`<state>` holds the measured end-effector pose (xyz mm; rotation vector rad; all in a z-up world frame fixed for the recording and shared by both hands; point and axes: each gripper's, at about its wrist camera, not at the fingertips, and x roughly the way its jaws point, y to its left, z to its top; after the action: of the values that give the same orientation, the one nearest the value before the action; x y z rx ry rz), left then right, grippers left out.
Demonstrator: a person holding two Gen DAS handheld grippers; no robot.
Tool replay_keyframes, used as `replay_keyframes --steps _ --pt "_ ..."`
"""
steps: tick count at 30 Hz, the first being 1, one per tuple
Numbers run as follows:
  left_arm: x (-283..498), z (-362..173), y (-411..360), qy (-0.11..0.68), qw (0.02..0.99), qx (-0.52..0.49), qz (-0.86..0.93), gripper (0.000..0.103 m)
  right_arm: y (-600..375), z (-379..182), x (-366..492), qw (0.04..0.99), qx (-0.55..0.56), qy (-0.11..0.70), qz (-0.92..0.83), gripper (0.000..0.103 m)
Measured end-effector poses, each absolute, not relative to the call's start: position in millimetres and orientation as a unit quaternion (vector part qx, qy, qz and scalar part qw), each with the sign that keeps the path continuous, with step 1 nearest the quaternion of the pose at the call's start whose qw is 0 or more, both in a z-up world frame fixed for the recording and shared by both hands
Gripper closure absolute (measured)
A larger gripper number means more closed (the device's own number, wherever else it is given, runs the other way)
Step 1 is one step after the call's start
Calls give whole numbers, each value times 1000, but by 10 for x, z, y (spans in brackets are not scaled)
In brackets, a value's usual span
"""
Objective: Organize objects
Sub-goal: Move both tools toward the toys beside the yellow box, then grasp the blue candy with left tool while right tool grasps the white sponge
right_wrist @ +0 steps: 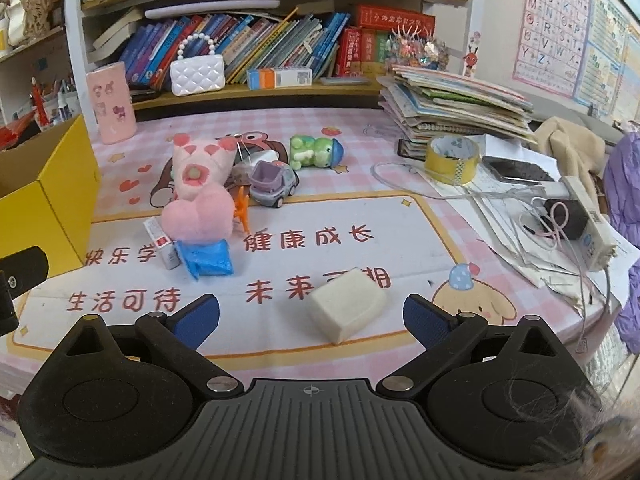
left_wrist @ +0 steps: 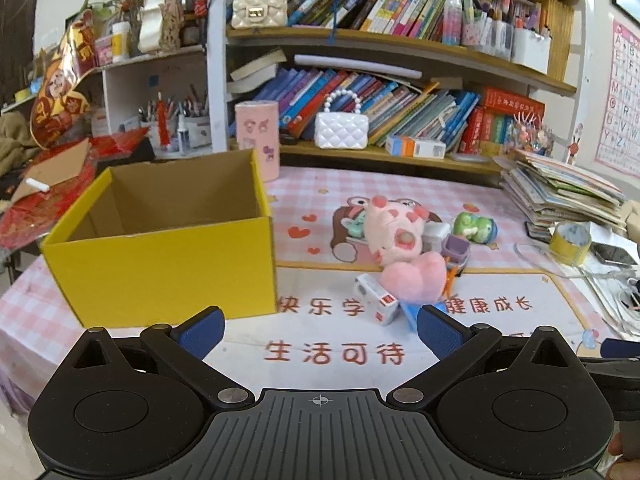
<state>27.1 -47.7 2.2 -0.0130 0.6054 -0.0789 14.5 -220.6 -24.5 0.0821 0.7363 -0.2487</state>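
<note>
An open yellow cardboard box [left_wrist: 160, 264] stands empty on the left of the table; its corner shows in the right wrist view [right_wrist: 48, 196]. A pile of toys lies mid-table: a pink plush with a heart [left_wrist: 400, 240] [right_wrist: 200, 184], a green frog toy [left_wrist: 474, 227] [right_wrist: 314, 152], a purple toy car [right_wrist: 272, 184], a small white carton [left_wrist: 376, 298] [right_wrist: 162, 242] and a blue wrapper [right_wrist: 210, 260]. A white foam block [right_wrist: 346, 304] lies just ahead of my right gripper [right_wrist: 312, 318], which is open and empty. My left gripper [left_wrist: 320, 332] is open and empty, right of the box.
A bookshelf [left_wrist: 360, 152] runs along the back, with a pink cup [left_wrist: 258, 142] in front. A stack of books [right_wrist: 456, 104], a yellow tape roll [right_wrist: 452, 158], a phone, papers and cables [right_wrist: 540, 216] crowd the right side.
</note>
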Motion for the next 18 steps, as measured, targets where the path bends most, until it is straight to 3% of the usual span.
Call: replay_keyframes --steps 13,17,18 --pt "685 -204 -1006 365 930 -3 -45 0 -2636 -665 601 899 -23 436 -21 6" --pt "756 -280 -1186 368 929 13 -45 1 -2741 -781 692 891 -22 454 9 24" --pt "780 -304 -1234 368 929 18 -42 2 -2774 -791 721 890 -20 455 16 36"
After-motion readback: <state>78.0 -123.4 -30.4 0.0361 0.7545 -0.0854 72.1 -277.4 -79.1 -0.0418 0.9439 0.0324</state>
